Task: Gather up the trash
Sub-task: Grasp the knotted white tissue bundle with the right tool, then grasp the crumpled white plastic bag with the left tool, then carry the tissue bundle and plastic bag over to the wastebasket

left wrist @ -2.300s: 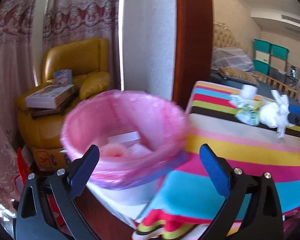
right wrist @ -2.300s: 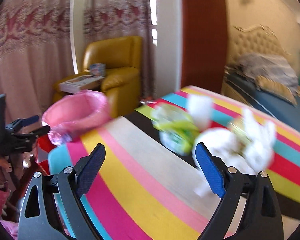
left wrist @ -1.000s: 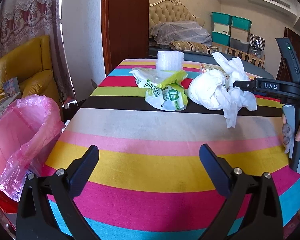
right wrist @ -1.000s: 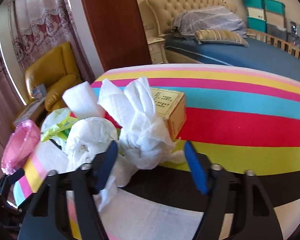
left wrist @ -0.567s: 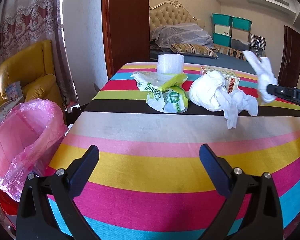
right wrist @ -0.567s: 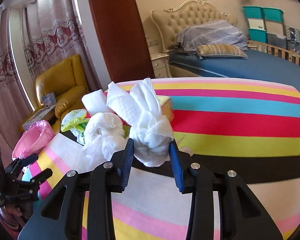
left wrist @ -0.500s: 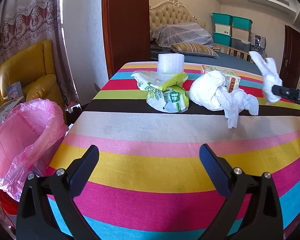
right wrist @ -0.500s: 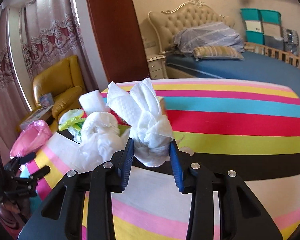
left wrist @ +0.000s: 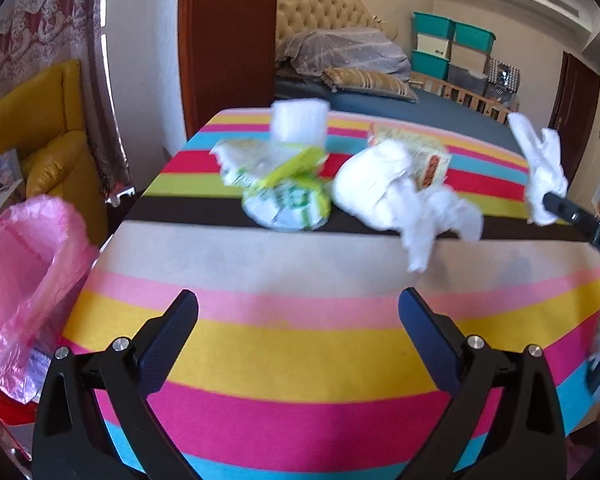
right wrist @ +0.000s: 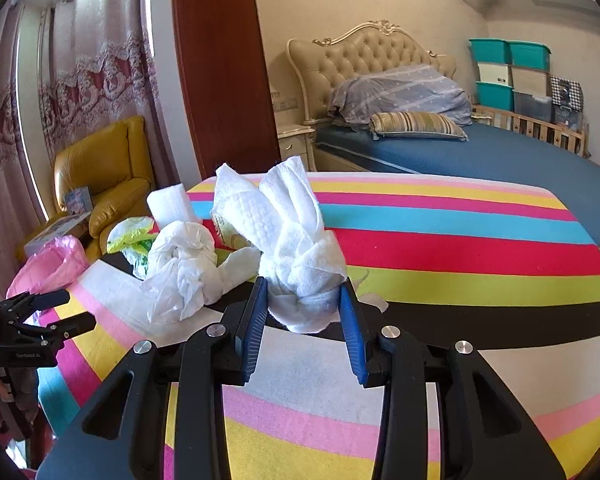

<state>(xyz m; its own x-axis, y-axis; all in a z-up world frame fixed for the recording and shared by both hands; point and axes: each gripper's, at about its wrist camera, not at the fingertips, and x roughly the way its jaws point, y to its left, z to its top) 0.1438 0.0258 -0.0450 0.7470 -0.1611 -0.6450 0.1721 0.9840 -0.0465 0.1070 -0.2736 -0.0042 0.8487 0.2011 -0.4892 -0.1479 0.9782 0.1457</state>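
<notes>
The right gripper (right wrist: 302,312) has its jaws clamped on a twisted white paper towel (right wrist: 296,248), pinching the wad at its knotted lower end while two loose ears of it stand up above the pads; in the left wrist view the same towel (left wrist: 542,172) hangs clear of the striped desk (left wrist: 300,340), off to the right. The left gripper (left wrist: 298,332) holds nothing, its jaws spread wide over the cloth. Left on the desk are a second crumpled tissue wad (left wrist: 392,196), a green-and-white plastic wrapper (left wrist: 284,196), a white foam roll (left wrist: 299,122) behind it and a small cardboard box (left wrist: 428,158), all huddled close together. The bin lined with a pink bag (left wrist: 24,264) stands just off the desk's left edge. The towel looks feather-light and soft, so it should crush rather than slip, and a grip low on the dense knot seems safer than one on the flimsy ears, which could tear or unfurl. The wrapper is likely slick and springy; pinching a crumpled fold should hold it best.
</notes>
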